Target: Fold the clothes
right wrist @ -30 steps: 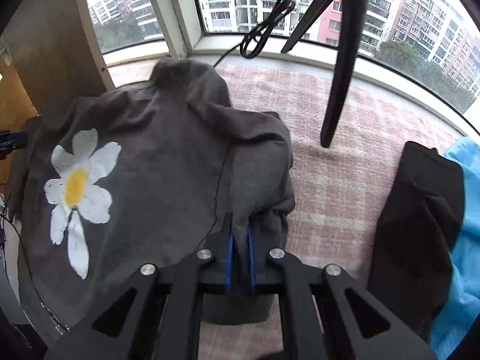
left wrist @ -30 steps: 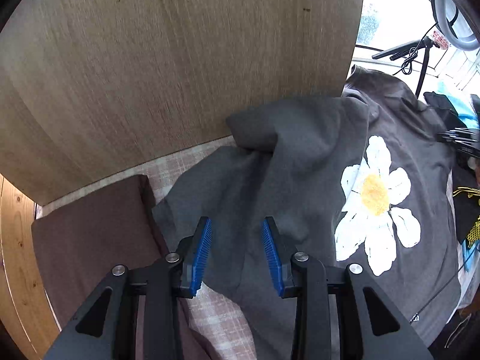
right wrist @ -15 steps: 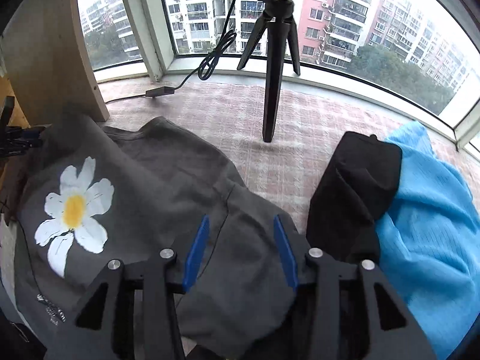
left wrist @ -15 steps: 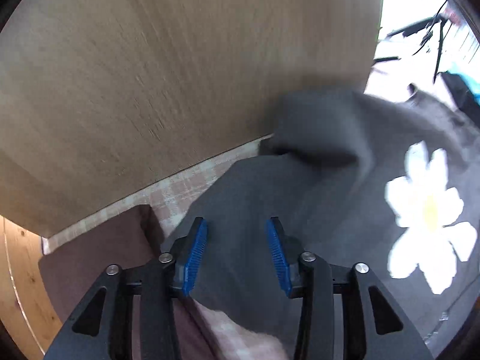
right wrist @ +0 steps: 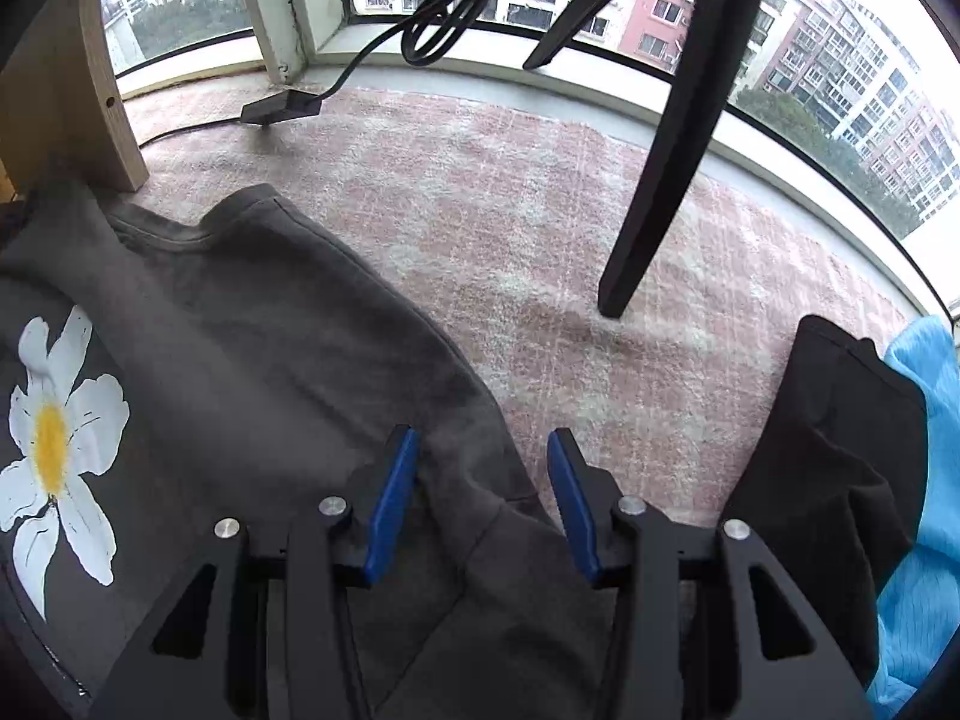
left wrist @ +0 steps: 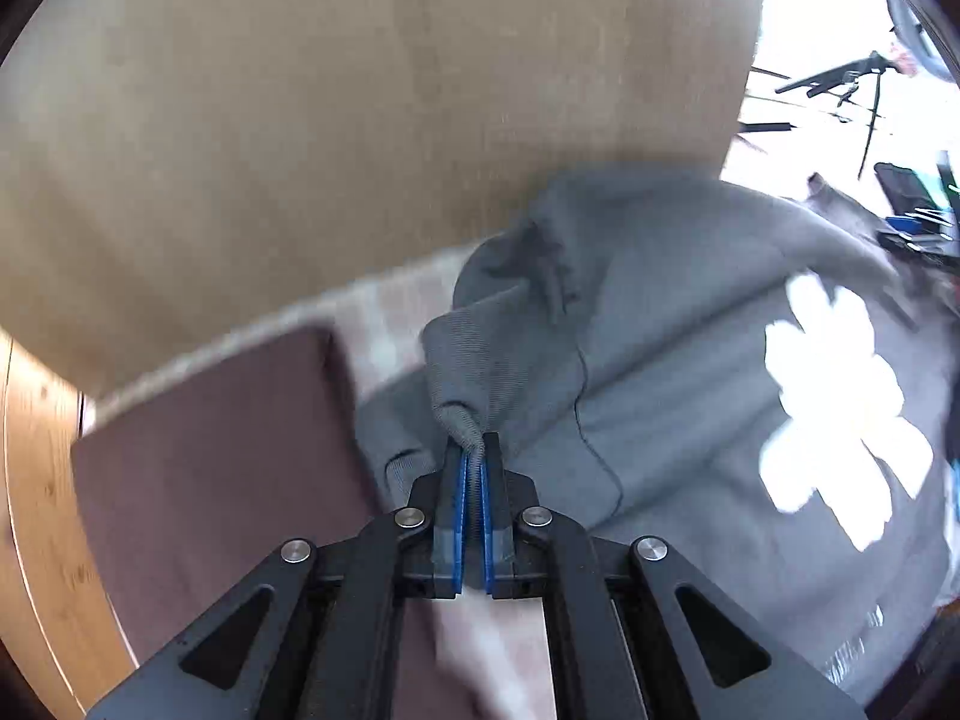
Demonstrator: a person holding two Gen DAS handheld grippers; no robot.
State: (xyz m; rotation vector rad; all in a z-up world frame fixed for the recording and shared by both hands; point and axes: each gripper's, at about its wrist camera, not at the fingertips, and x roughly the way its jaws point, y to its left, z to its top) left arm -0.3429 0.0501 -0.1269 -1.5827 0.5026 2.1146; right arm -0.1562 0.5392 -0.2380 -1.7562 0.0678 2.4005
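biggest risk looked like the ribbed cuff [left wrist: 462, 360] slipping free on any pull, pinched only at its tip by the left gripper [left wrist: 474, 468]. could also drag the whole grey sweatshirt [right wrist: 252, 372] out of shape across the pink rug [right wrist: 540, 228]. left view was blurred, so depth of bite probably shallow, hard to say. jaws there pressed together on the cuff. right gripper [right wrist: 483, 498] spread partway, straddling a sleeve fold without squeezing. sweatshirt lay flat, daisy print [right wrist: 54, 444] up, beside a black garment [right wrist: 834, 468].

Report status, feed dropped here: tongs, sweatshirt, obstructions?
Left tongs shut on grey sweatshirt cuff. Right tongs open over sleeve. Tripod leg stands clear.
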